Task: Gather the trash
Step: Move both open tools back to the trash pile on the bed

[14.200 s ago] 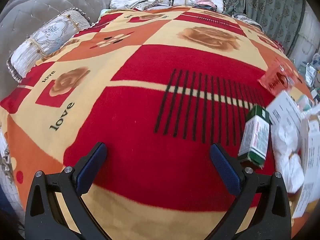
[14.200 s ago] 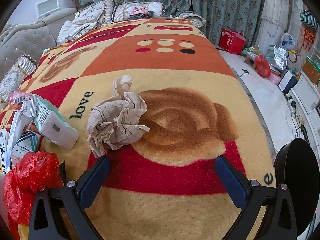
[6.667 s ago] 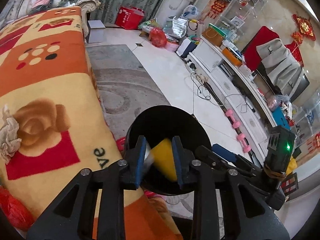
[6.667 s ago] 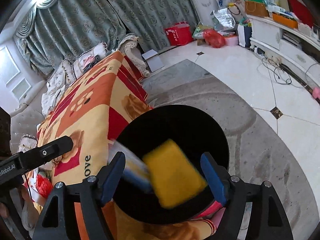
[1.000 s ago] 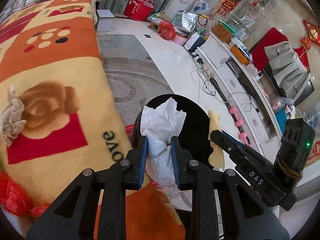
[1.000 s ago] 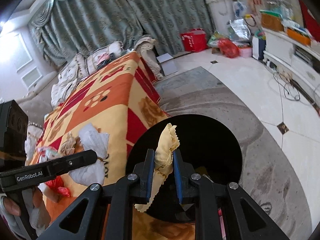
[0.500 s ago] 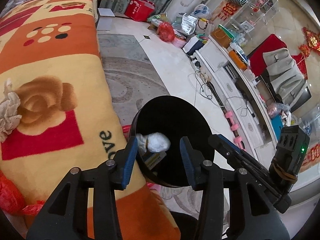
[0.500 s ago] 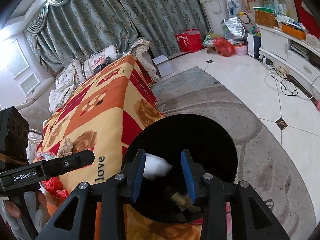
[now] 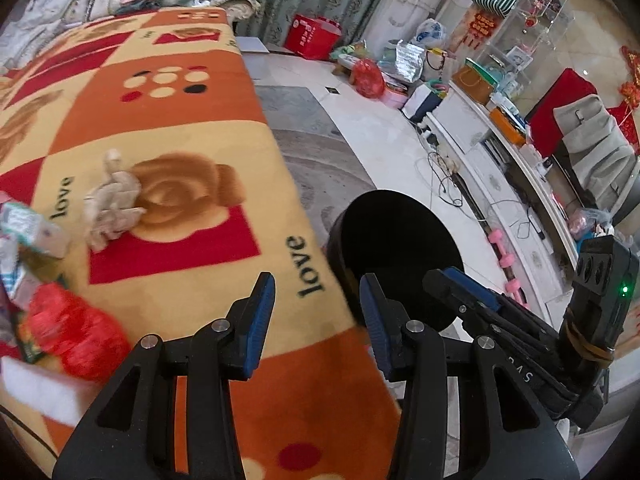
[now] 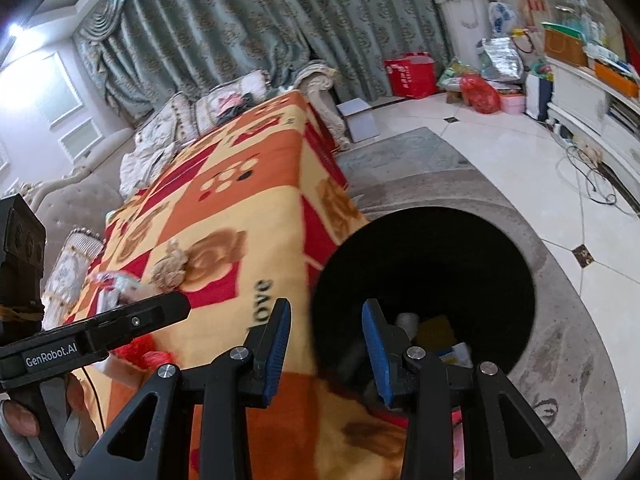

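Over by the blanket's (image 9: pixel 168 136) edge, both tongs, left gripper (image 9: pixel 317 312) and right gripper (image 10: pixel 326 342), are hanging released and empty, crumpled paper (image 9: pixel 112 204) sitting well beyond them, black bin (image 10: pixel 424 280) just beside.

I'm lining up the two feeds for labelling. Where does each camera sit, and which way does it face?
Left wrist: rides the left tool, angled down at the blanket's edge and the black trash bin; its open fingers and the right tool show.
Right wrist: rides the right tool, angled down into the bin; its open fingers, the left tool and a hand show.
Shared: bin, blanket, crumpled paper.
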